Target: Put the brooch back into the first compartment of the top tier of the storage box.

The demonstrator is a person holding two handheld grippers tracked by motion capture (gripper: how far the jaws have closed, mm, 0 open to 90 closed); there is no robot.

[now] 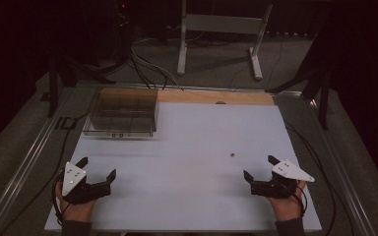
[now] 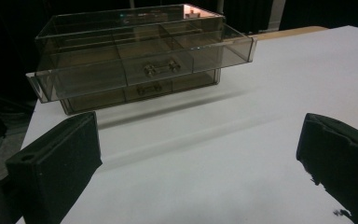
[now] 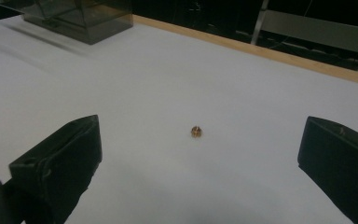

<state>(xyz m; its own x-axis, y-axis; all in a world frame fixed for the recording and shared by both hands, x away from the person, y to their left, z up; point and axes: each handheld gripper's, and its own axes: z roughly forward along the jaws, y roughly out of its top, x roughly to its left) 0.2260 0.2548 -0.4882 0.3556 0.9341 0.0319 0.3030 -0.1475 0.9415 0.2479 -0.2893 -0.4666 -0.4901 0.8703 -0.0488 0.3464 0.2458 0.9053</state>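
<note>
A tiny brass-coloured nut-like piece (image 3: 196, 131) lies alone on the white table, also seen as a small dark speck (image 1: 232, 155). My right gripper (image 1: 260, 168) rests at the near right edge, open, jaws wide, the small piece a short way ahead between their lines. My left gripper (image 1: 97, 167) sits at the near left, open and empty. A clear smoked-plastic drawer box (image 2: 140, 60) stands at the far left of the table (image 1: 123, 112), its top drawer pulled out toward me, showing divided compartments.
The white tabletop (image 1: 192, 142) has a wooden strip (image 1: 216, 97) along its far edge. Metal rails run along both sides. Beyond the table are stand legs (image 1: 216, 39) and cables on the floor.
</note>
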